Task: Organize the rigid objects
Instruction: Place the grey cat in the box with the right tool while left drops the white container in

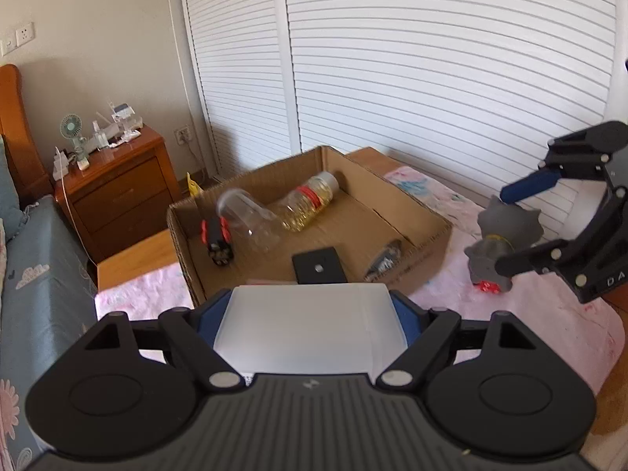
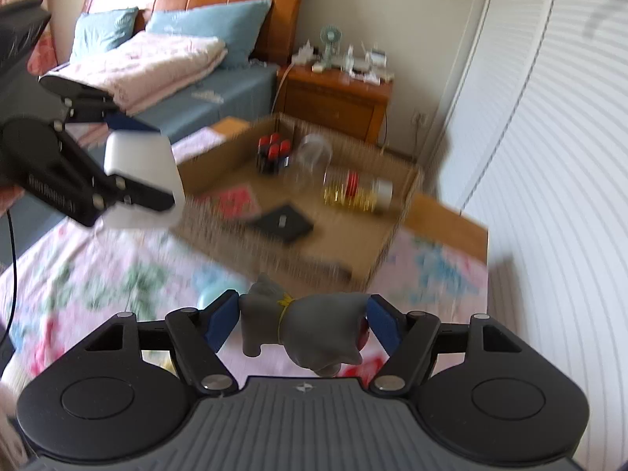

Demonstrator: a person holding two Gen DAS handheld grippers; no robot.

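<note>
Box (image 1: 428, 235) already holding bottles, batteries, plate. I'm carrying the last two: left tongs (image 1: 310, 306) pinching white case (image 1: 306, 333), right tongs (image 2: 302, 322) pinching toy (image 2: 314, 329).

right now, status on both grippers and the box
Left gripper shut on white box. Right gripper shut on grey toy. Cardboard box ahead, partly filled, path clear.

The cardboard box (image 1: 412, 212) is plain brown. Inside it lie a black flat plate (image 1: 318, 266), a clear jar (image 2: 355, 190) with gold contents and a red band, and black batteries (image 2: 272, 153) tipped red. Beside the box, the table cloth (image 2: 98, 274) is pink — flowered green and blue. The toy (image 2: 310, 329) is grey, yellow-collared; the container (image 1: 310, 325) milky white; each tool's pads (image 2: 382, 324) blue.
</note>
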